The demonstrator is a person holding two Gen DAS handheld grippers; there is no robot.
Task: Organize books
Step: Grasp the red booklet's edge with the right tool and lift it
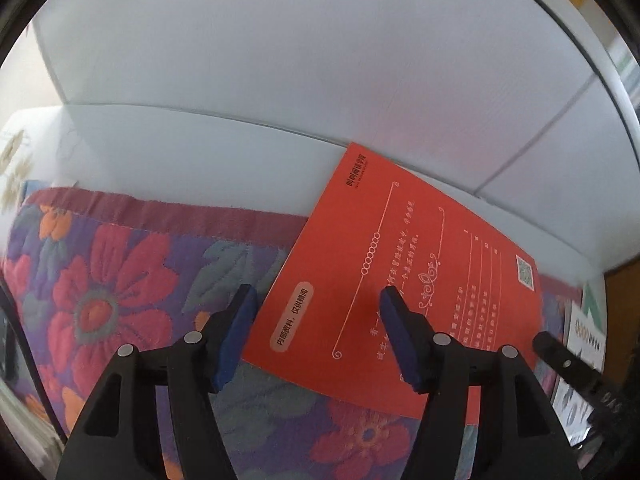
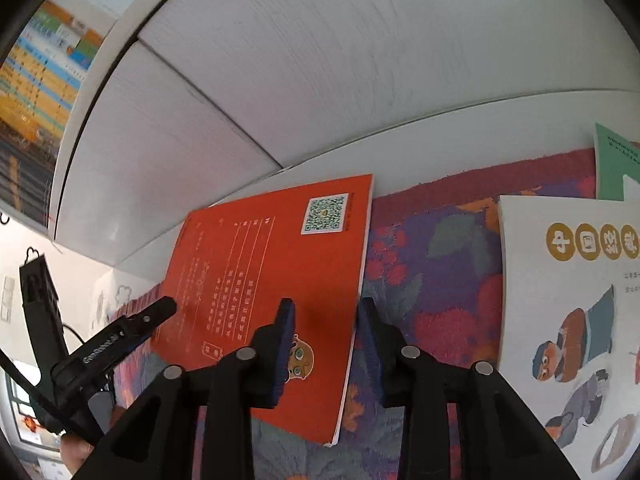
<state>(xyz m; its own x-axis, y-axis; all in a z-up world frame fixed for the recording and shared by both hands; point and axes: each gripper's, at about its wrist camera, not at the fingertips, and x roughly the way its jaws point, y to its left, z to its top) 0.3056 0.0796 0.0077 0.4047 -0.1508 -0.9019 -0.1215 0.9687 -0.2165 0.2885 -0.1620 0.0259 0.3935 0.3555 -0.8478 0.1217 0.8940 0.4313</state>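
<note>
A thin red book point(image 1: 400, 264) lies back cover up on a flowered cloth point(image 1: 120, 280), its far corner against a white wall panel. My left gripper point(image 1: 316, 300) is open just above the book's left edge, one finger on each side of that edge. In the right wrist view the same red book point(image 2: 272, 272) shows its QR code. My right gripper point(image 2: 326, 312) is open, its jaws straddling the book's right edge. A white picture book point(image 2: 568, 320) lies to the right, and a green book point(image 2: 612, 164) lies beyond it.
A white panelled wall point(image 1: 280, 60) rises directly behind the cloth. The other gripper's black body shows at each view's edge point(image 1: 568, 364) point(image 2: 120, 336). A colourful wall chart point(image 2: 40, 68) hangs at far left.
</note>
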